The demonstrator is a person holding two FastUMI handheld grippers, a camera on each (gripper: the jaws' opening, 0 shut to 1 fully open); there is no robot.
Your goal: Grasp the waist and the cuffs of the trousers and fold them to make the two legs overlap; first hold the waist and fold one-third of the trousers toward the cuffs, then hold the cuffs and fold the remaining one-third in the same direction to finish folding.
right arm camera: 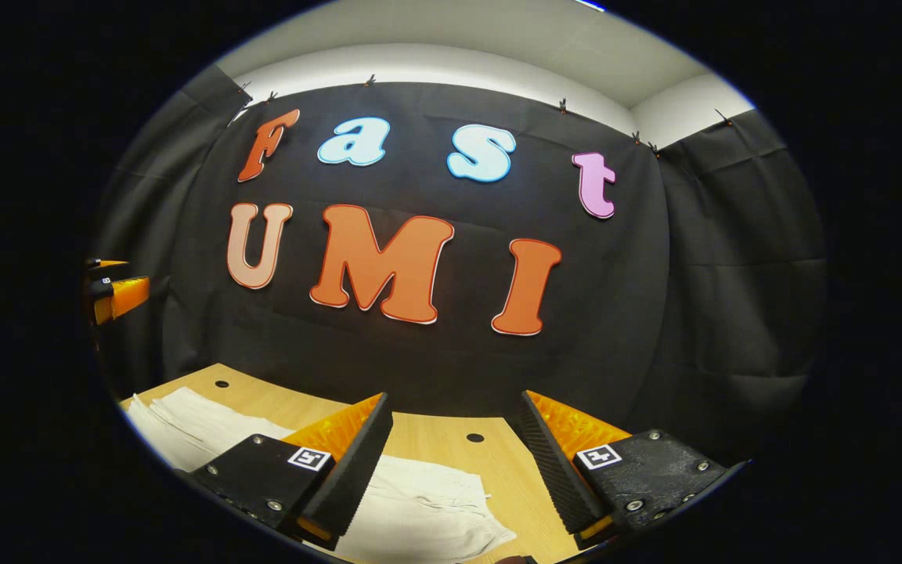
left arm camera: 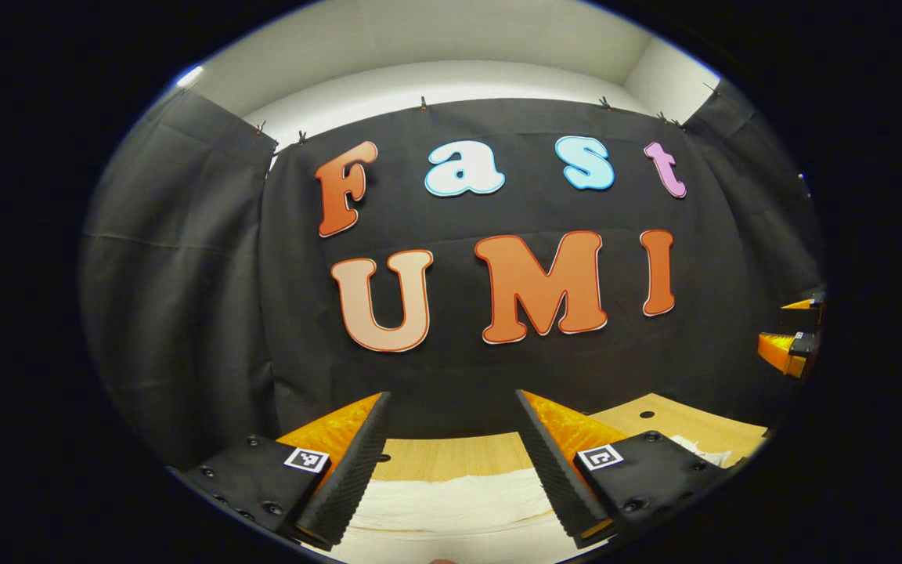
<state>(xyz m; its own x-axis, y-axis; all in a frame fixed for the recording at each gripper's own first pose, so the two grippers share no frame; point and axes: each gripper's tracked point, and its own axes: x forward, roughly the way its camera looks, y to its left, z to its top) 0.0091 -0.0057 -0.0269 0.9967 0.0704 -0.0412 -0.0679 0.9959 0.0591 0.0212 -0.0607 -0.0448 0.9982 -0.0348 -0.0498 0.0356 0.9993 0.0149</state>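
White trousers (left arm camera: 451, 505) lie flat on the wooden table (left arm camera: 451, 456) below my left gripper (left arm camera: 451, 462), which is open and held above the cloth with nothing between its fingers. In the right gripper view the trousers (right arm camera: 420, 509) stretch from the far left (right arm camera: 185, 427) to an end under my right gripper (right arm camera: 451, 462). That gripper is open too, raised above the cloth. The right gripper (left arm camera: 791, 345) shows at the right edge of the left gripper view. The left gripper (right arm camera: 114, 294) shows at the left edge of the right gripper view.
The booth's black cloth wall (left arm camera: 498, 376) closes off the far side of the table. Small round holes (right arm camera: 475, 437) dot the wooden top (right arm camera: 514, 470). Bare wood lies beyond and to the right of the trousers.
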